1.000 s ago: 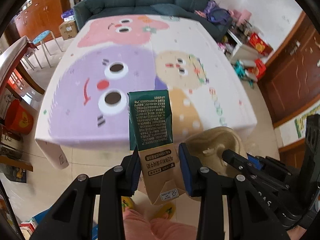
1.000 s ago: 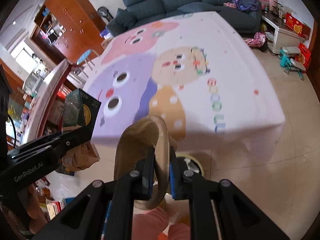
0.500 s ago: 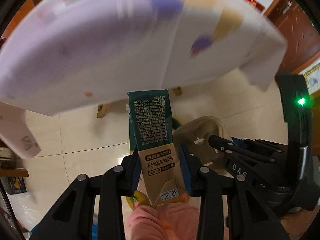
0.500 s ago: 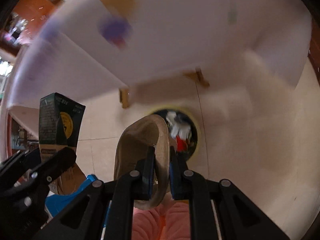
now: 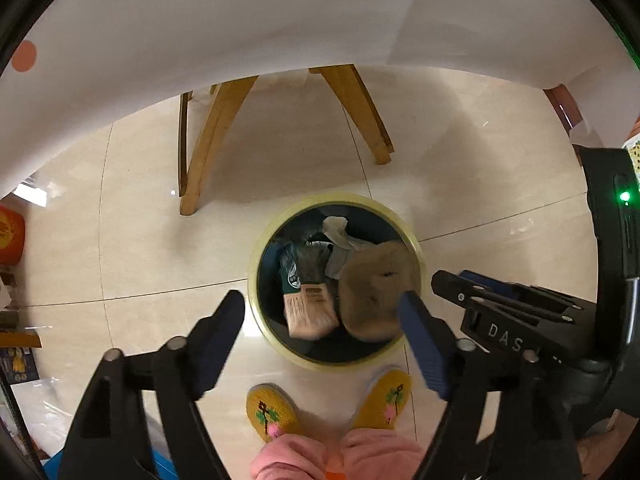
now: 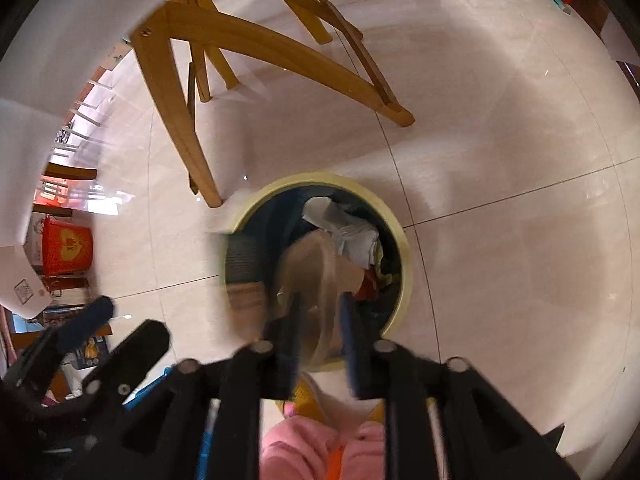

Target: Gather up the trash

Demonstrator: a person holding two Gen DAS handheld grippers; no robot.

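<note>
A round trash bin with a yellow rim (image 5: 280, 216) stands on the tiled floor below both grippers; it also shows in the right wrist view (image 6: 406, 276). My left gripper (image 5: 320, 320) is open above it. The green and tan carton (image 5: 306, 300) is inside the bin, blurred. The tan paper bowl (image 5: 374, 292) hangs over the bin's right side. In the right wrist view my right gripper (image 6: 320, 320) has its jaws a little apart around the blurred bowl (image 6: 316, 276); whether they still touch it is unclear. Crumpled trash (image 6: 348, 232) fills the bin.
Wooden table legs (image 5: 208, 144) stand just behind the bin, under a white tablecloth (image 5: 240, 20). The person's yellow slippers (image 5: 272, 412) are at the bin's near side. A red box (image 6: 66, 250) and clutter sit at the left.
Both grippers swung down from the table to over the bin. My left gripper opened and the carton dropped into the bin. My right gripper's jaws have parted slightly around the bowl.
</note>
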